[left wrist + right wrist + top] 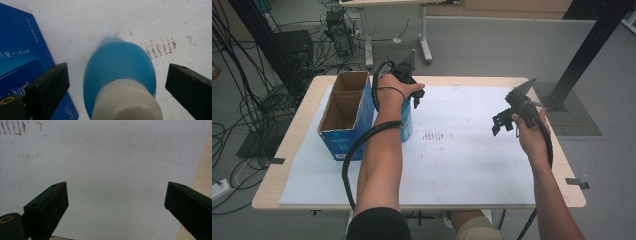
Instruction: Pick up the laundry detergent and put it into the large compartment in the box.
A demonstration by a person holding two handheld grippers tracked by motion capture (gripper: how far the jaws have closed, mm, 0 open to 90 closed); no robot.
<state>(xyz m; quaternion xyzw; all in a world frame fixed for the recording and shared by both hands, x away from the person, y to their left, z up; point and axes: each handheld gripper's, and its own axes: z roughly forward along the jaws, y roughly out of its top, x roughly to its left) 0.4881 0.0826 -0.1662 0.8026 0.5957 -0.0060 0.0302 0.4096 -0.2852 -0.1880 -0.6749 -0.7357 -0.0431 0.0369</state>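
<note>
Hovering over a white sheet (472, 165) that covers the wooden tabletop (302, 107), we hold our left tongs (117, 80) spread wide above the blue bottle (120, 65) (white cap up), just beside the open blue carton (343, 117). Our right tongs (116, 202) gape over bare, rust-flecked sheet. Cables (247, 100) crowd the grey floor (492, 45).

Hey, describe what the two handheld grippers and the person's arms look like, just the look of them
Both grippers, left gripper and right gripper, are black, each with two flat, blocky black jaws; the jaw faces carry faint reddish specks. A brass-coloured ring sits at the left jaw's base. Each carries a grey three-cornered plate and trails a thick black ribbed cable. The forearms are bare, with a short black sleeve on the left arm.
</note>
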